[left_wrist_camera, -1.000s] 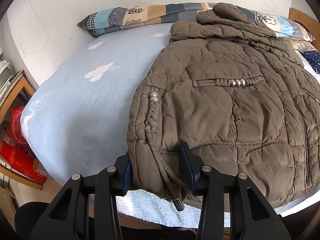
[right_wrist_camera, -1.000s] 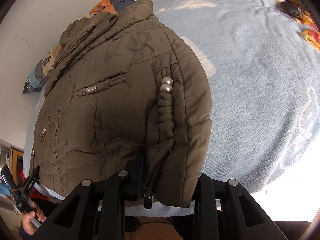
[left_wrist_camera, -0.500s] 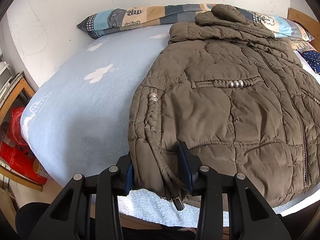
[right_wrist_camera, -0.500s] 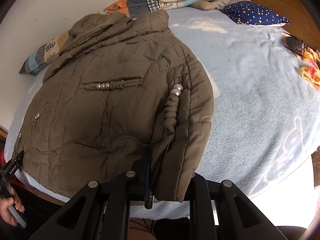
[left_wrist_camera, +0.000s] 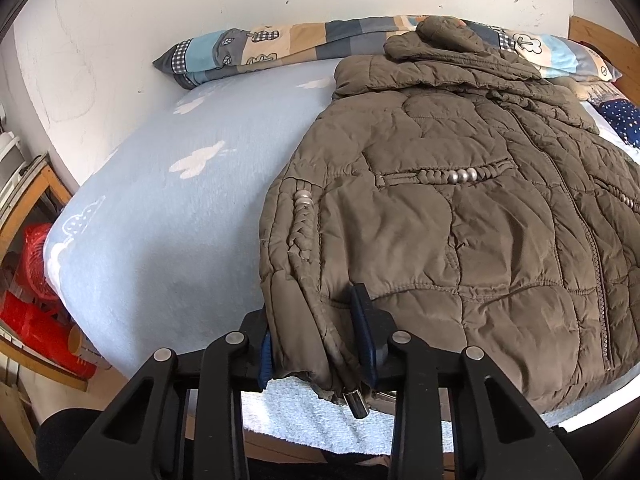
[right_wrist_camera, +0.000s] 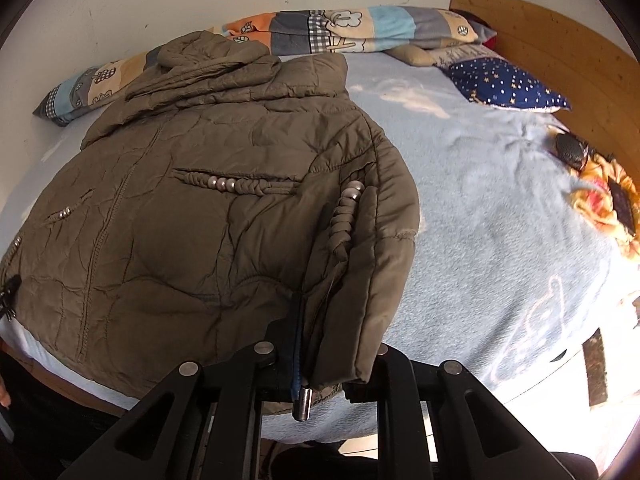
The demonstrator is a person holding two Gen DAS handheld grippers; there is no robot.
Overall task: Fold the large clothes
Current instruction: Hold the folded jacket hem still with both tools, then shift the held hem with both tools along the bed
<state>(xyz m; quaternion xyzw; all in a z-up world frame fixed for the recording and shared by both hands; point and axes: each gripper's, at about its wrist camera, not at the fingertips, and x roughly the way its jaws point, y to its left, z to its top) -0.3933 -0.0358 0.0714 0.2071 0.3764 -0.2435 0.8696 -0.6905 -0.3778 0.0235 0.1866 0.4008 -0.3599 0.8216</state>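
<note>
An olive-brown quilted jacket (left_wrist_camera: 460,220) lies front-up on the bed, hood toward the wall, hem at the near edge. My left gripper (left_wrist_camera: 316,336) has the hem's left corner between its blue pads. Its jaws are closing and the pads press on the fabric, with a cord end hanging below. In the right wrist view the jacket (right_wrist_camera: 192,220) fills the left half. My right gripper (right_wrist_camera: 336,340) is shut on the hem's right corner, which is raised a little off the blanket. The right finger is hidden under the fabric.
A light blue blanket (right_wrist_camera: 500,240) covers the bed. A patchwork pillow (left_wrist_camera: 280,48) lies along the white wall, a navy starred cushion (right_wrist_camera: 504,84) by the wooden headboard (right_wrist_camera: 560,40). A black object (right_wrist_camera: 570,148) and an orange cloth (right_wrist_camera: 604,200) lie at the right. Red baskets (left_wrist_camera: 36,248) stand on the floor at the left.
The right gripper has rolled upright and risen, lifting its corner of the jacket, and its jaws have narrowed. The left gripper stayed put while its jaws narrowed on the other corner.
</note>
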